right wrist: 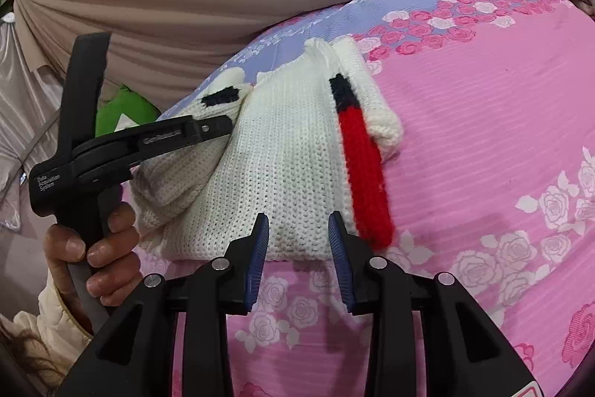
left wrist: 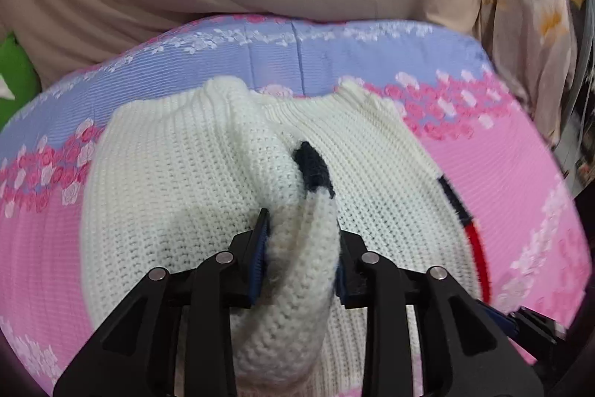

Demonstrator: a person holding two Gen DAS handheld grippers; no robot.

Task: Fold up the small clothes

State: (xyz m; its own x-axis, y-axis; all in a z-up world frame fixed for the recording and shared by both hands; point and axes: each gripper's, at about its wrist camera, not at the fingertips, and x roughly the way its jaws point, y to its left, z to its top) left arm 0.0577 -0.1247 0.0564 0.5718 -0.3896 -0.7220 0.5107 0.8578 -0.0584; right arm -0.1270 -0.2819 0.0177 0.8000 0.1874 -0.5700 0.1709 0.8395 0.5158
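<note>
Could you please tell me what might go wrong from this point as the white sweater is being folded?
1. The left gripper pinches only a bunched sleeve of the white knit sweater; pulling might drag the whole garment across the floral bedsheet instead of folding it.
2. The right gripper is open at the hem, holding nothing, so that edge could shift.

Sweater (left wrist: 167, 196): chunky white ribbed knit, matt, with a fuzzy red stripe (right wrist: 366, 170).
Bed cover (right wrist: 483, 136): ribbed pink-and-lilac printed cloth.
Left claw (left wrist: 301, 248): matt black plastic, blue ridged pads (left wrist: 260, 248), shiny metal pins.
</note>
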